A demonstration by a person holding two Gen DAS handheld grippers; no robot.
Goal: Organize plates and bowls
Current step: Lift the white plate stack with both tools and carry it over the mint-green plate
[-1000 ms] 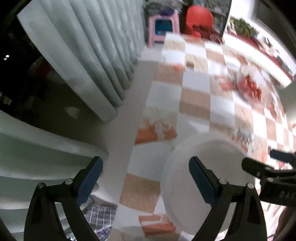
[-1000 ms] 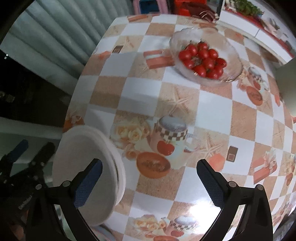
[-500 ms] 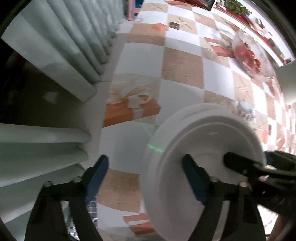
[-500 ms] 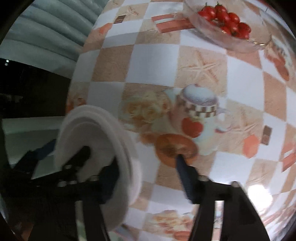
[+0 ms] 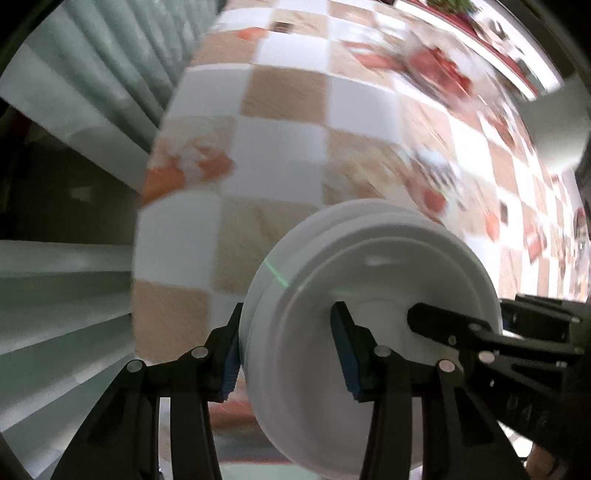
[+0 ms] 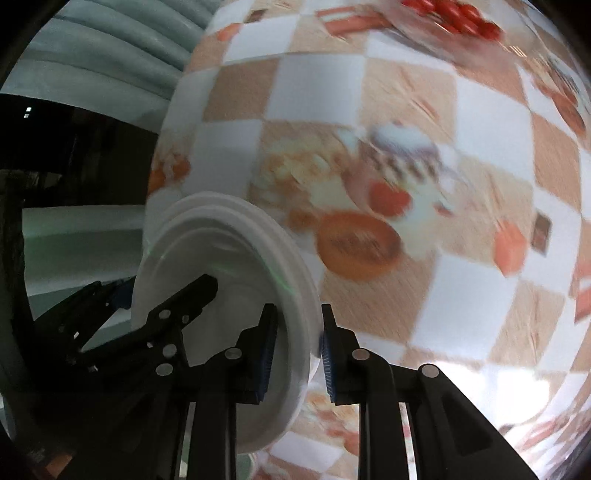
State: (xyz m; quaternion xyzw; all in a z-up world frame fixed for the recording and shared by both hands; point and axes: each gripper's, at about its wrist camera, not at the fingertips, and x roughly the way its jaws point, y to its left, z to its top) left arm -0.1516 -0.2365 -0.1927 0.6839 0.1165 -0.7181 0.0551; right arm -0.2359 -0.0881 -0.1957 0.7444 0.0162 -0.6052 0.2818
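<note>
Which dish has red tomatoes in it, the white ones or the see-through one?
The see-through glass bowl far across the table holds the tomatoes. The stacked white plates, gripped by both jaws, hold nothing.

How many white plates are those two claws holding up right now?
2 at least, stacked together: two rims show on the white plates, more may hide between. The left gripper pinches one edge, the right gripper the opposite edge, above the checkered tablecloth.

Plates (image 5: pixel 369 295) stacked (tilted) above table (image 5: pixel 280 147), near its edge
</note>
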